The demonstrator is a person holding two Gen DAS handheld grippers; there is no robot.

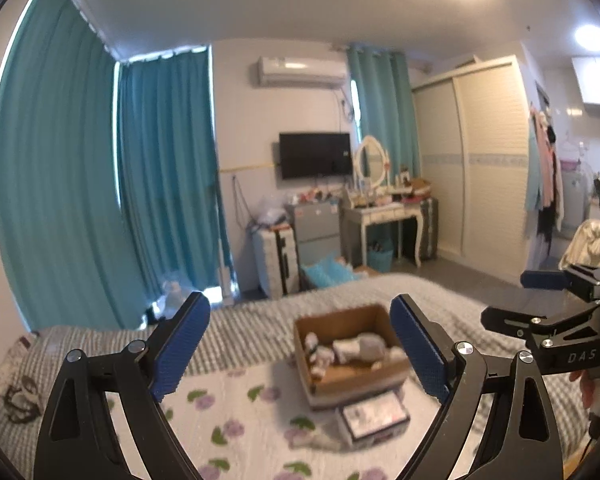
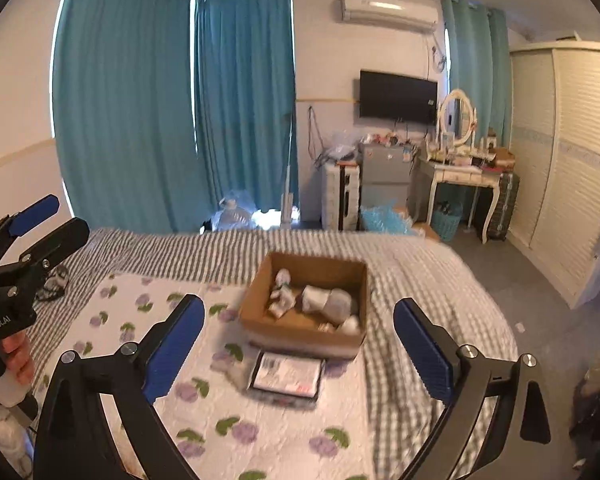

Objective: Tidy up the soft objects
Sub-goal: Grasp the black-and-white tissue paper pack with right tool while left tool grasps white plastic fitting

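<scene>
Rolled socks (image 2: 327, 300) already lie in the cardboard box (image 2: 256, 300) on the bed (image 2: 412, 280), both the left gripper (image 1: 300, 344) and right gripper (image 2: 298, 344) hang spread and empty above, so sorting seems nearly finished, needing another soft item found.

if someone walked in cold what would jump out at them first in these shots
Probably the open brown cardboard box in the middle of the bed, holding rolled white and grey soft items, with a flat black-framed packet lying on the floral quilt just in front of it. Behind, tall teal curtains fill the far wall. Both the left gripper and the right gripper hover open and empty.
</scene>
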